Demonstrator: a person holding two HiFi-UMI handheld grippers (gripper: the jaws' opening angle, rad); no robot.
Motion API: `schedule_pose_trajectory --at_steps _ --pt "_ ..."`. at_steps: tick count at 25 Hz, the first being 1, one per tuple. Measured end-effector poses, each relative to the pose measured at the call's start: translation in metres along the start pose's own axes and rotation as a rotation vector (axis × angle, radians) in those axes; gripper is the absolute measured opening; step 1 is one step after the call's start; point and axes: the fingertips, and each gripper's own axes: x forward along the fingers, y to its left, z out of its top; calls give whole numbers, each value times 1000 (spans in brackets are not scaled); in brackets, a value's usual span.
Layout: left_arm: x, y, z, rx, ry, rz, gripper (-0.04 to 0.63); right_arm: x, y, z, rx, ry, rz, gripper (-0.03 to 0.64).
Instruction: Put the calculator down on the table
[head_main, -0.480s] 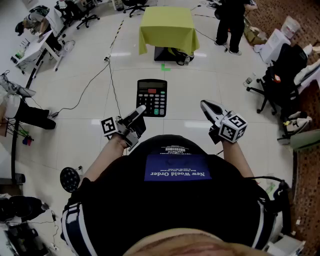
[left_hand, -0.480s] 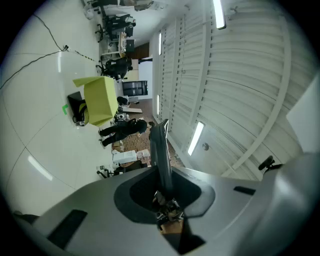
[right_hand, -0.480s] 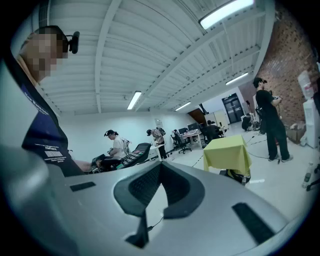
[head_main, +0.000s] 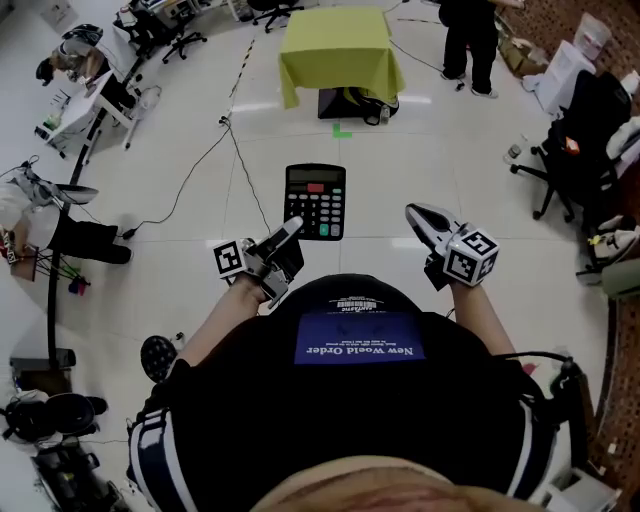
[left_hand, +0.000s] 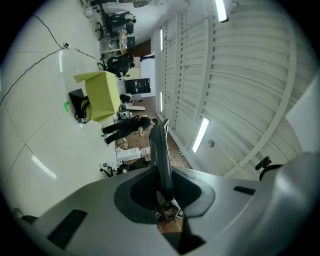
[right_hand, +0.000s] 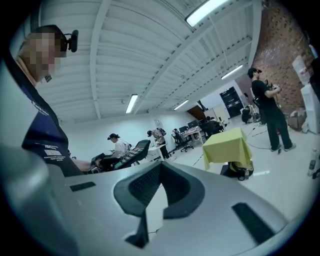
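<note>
A black calculator (head_main: 315, 200) with a red strip under its display is held out in front of me, above the floor. My left gripper (head_main: 288, 228) is shut on its near edge. The left gripper view shows the calculator (left_hand: 161, 155) edge-on, clamped between the jaws. My right gripper (head_main: 412, 212) hangs apart to the right, shut with nothing in it. From the right gripper view the calculator (right_hand: 125, 156) shows at the left, keys up. The table (head_main: 340, 45), draped in a yellow-green cloth, stands well ahead across the floor.
Cables (head_main: 200, 160) trail over the white floor at the left. A dark box (head_main: 352, 104) sits under the table. Office chairs (head_main: 580, 150) and bags stand at the right. A person (head_main: 470, 40) stands beside the table, and others sit at desks (head_main: 90, 90) at the left.
The floor and table have shifted a little in the head view. Both grippers keep their pose in front of me, and the calculator stays in the left one.
</note>
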Motion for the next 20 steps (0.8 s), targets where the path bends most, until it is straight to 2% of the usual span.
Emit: schedule_pose_trajectory --at_steps 4,7,14,20 --pt "0 13 22 -15 8 11 74 27 -12 -6 30 12 -2 -12" --pt "-9 26 54 -41 17 -8 74 66 -11 -5 22 30 -9 -12" --pt "-17 42 168 -71 64 -55 74 180 -6 45 -19 3 -14 -12" --pt "-39 74 255 -73 115 -40 73 260 -11 55 -3 3 -60 -12"
